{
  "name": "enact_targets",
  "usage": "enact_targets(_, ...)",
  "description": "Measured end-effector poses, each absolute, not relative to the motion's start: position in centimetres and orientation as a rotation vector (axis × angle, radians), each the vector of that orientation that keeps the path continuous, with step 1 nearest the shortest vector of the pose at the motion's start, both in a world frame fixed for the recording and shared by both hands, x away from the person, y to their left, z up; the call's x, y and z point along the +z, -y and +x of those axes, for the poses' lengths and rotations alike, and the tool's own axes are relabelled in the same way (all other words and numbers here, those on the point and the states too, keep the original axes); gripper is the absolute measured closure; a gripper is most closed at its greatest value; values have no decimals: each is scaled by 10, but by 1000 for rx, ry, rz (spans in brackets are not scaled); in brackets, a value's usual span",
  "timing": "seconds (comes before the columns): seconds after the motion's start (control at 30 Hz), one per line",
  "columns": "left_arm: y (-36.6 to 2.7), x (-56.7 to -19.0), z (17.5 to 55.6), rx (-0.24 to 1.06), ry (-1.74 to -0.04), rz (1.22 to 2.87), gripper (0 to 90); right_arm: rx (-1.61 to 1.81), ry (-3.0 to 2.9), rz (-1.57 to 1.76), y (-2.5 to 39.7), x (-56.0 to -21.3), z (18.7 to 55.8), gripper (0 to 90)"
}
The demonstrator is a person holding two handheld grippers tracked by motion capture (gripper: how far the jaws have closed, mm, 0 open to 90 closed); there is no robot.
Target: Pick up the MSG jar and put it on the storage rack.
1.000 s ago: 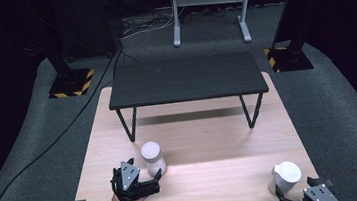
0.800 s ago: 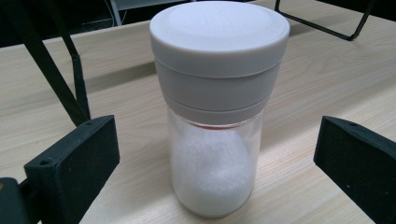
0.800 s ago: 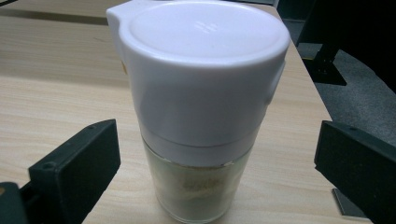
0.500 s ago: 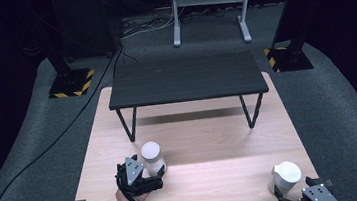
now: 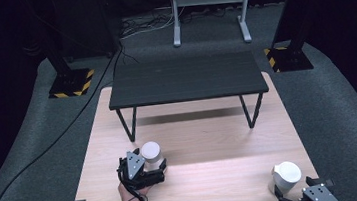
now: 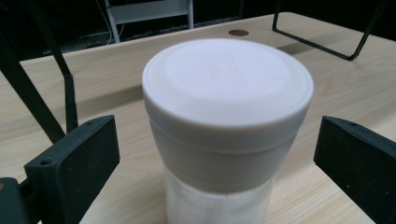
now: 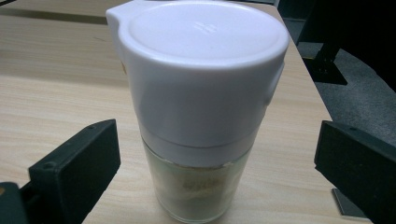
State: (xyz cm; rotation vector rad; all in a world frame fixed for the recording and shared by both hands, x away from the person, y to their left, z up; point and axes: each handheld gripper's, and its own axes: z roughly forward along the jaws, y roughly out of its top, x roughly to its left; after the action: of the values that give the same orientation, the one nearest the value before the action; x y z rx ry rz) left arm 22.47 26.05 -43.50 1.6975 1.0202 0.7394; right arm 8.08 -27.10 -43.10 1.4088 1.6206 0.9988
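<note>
this looks like a lab or recording studio rather than a home. black curtains close off the back and sides, and grey carpet (image 5: 348, 112) covers the floor. stands rest on bases marked with yellow-and-black hazard stripes (image 5: 71, 84), cables (image 5: 46, 149) trail across the carpet, and a grey metal frame (image 5: 209, 6) stands behind. a plain pale wooden counter (image 5: 214, 177) carries a small black table (image 5: 187, 79)
</note>
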Motion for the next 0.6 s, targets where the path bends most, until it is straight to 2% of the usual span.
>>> enact_targets(0.47,-259,-435,233,738,-1019,1680,8,995,-1624,1414,272,-429,81,0)
enact_targets(0.6,-261,-437,233,745,-1014,1660,106,998,-1624,1417,273,-430,80,0)
